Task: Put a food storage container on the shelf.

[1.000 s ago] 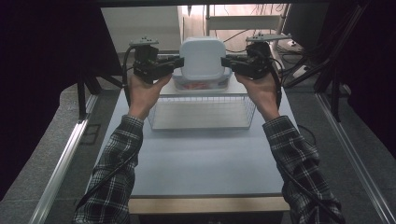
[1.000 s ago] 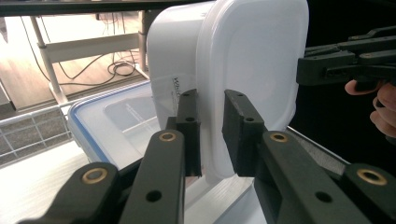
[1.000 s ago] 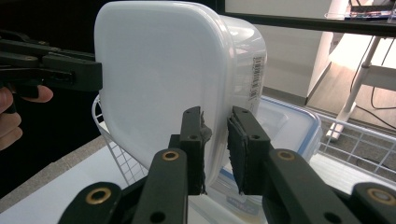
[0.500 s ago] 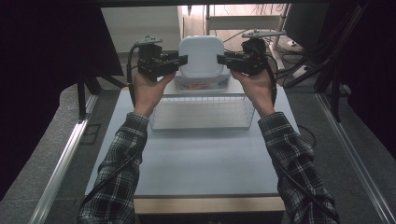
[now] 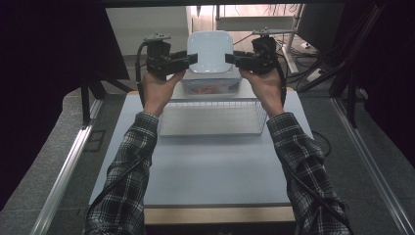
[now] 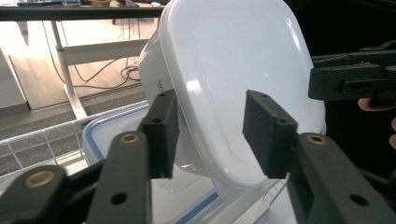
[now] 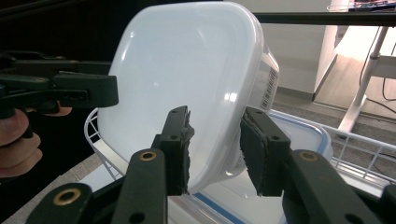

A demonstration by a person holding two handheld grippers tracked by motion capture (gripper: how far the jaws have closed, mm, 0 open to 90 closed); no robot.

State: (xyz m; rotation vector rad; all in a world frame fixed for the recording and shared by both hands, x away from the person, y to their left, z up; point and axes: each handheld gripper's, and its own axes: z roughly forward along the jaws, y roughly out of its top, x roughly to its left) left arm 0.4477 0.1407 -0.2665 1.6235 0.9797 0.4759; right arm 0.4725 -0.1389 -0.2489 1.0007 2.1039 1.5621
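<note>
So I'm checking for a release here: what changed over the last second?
Both sets of jaws have just been opening. The left hand-held gripper and right hand-held gripper went from clamping the white square plastic container to loosely straddling its rim, and the container tipped more upright. The blue-rimmed clear box, white wire basket and forearms kept their places.

The tub (image 5: 210, 51) stands tipped on edge between the left gripper (image 5: 192, 59) and the right gripper (image 5: 230, 58), its rim inside each pair of jaws — the left pads (image 6: 161, 133) stand clear on either side of it, and those jaws have just been opening. In the right gripper view the rim also runs between the jaws, which have just been opening too. Below the jaws lies a lidded box (image 5: 211, 85) that the tub rests on; nearer the person sits the wire basket (image 5: 213, 117) on the table (image 5: 210, 166).
</note>
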